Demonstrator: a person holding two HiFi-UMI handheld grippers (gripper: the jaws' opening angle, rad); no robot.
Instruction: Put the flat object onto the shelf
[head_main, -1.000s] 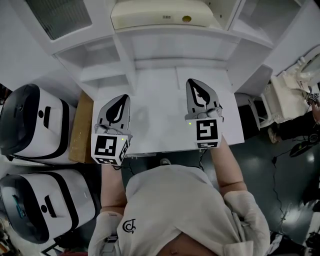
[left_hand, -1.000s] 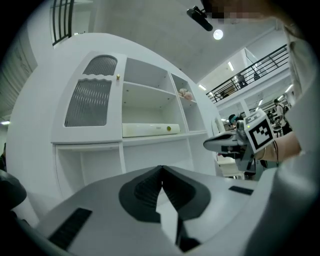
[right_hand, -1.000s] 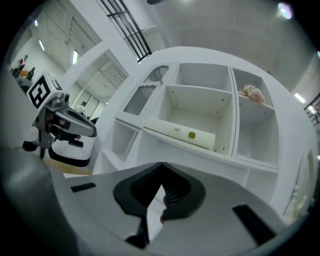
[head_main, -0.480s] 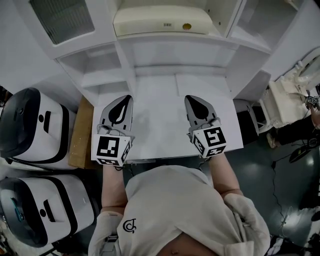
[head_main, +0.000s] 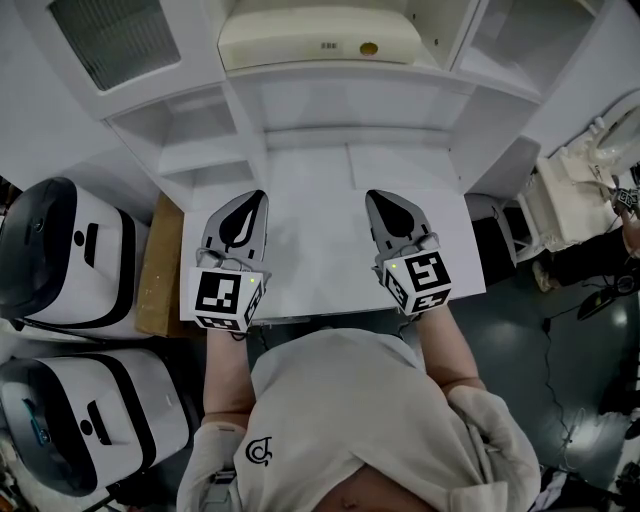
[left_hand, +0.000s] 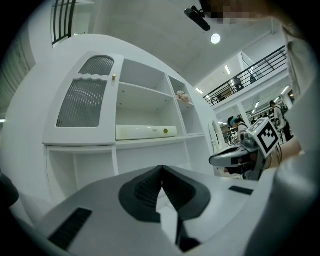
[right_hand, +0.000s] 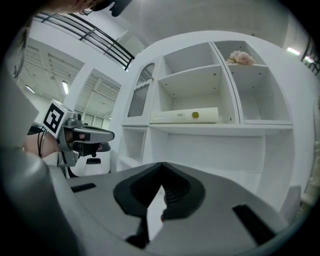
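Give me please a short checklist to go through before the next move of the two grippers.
1. Left gripper jaws together, nothing between them: ok.
2. Right gripper jaws together, nothing between them: ok.
3. Cream flat oblong object lies on the white shelf: ok.
4. Object set well back from the shelf's front edge: cannot tell.
5. Both grippers over the white tabletop, apart from each other and from the shelf: ok.

A: Flat object (head_main: 318, 38) status?
B: Cream, long thin slab, yellow dot on front edge. Lies flat on the white shelf (head_main: 340, 82), centre compartment, long side facing out.
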